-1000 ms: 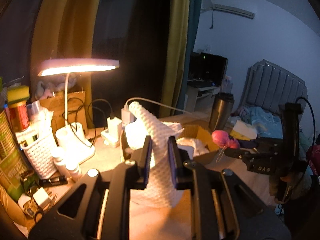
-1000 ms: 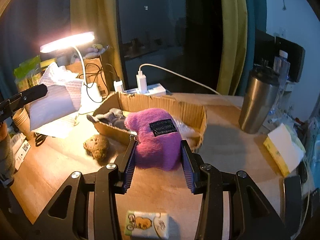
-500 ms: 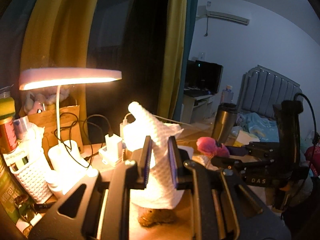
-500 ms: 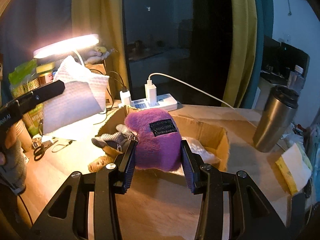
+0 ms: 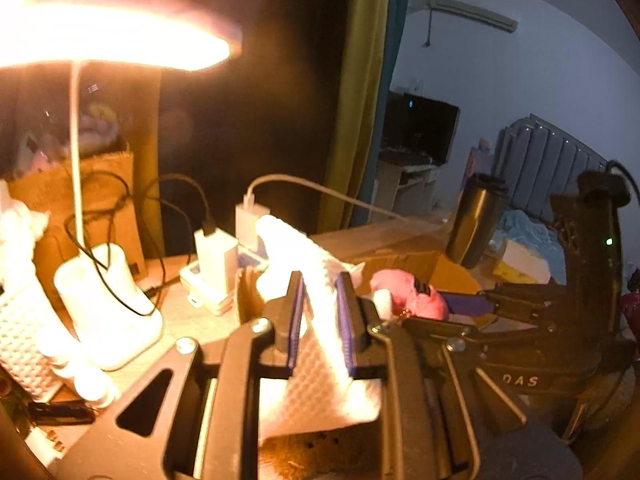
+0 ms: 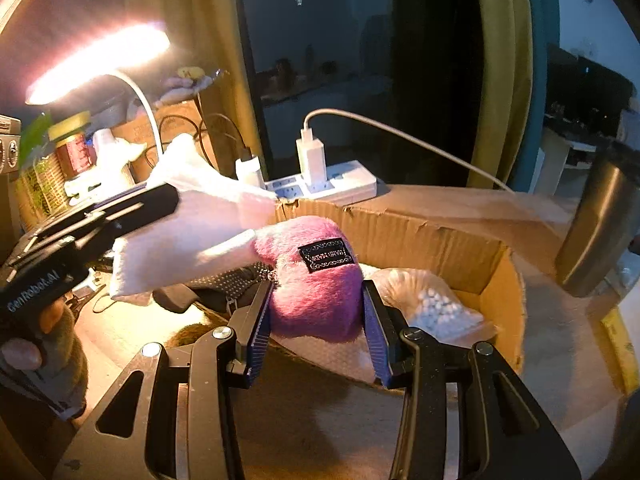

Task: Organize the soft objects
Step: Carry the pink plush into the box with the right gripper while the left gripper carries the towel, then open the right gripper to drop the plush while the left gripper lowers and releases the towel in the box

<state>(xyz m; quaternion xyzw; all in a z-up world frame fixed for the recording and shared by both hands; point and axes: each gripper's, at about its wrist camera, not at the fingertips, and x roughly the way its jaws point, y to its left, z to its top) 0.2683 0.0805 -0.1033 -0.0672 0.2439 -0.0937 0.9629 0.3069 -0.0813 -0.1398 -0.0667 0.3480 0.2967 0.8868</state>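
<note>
My left gripper [image 5: 320, 300] is shut on a white textured cloth [image 5: 320, 360] and holds it in the air at the left end of the cardboard box [image 6: 420, 236]. The cloth [image 6: 192, 236] and that gripper [image 6: 140, 204] also show in the right wrist view. My right gripper [image 6: 316, 300] is shut on a purple plush toy [image 6: 316, 280] with a black label, held over the box's front rim. In the left wrist view the plush [image 5: 404, 292] looks pink above the box [image 5: 448, 272]. Inside the box lie a dark dotted fabric [image 6: 224, 284] and a bag of white pellets [image 6: 436, 304].
A lit desk lamp [image 5: 100, 40] stands at the left with its white base [image 5: 104, 304]. A white power strip with chargers [image 6: 324, 184] sits behind the box. A steel tumbler [image 6: 600, 224] stands at the right. A white woven basket [image 5: 20, 344] and jars crowd the left edge.
Both grippers have moved forward toward the box. The plush now sits over the box's front rim, and the cloth has come close beside it at the box's left end.
</note>
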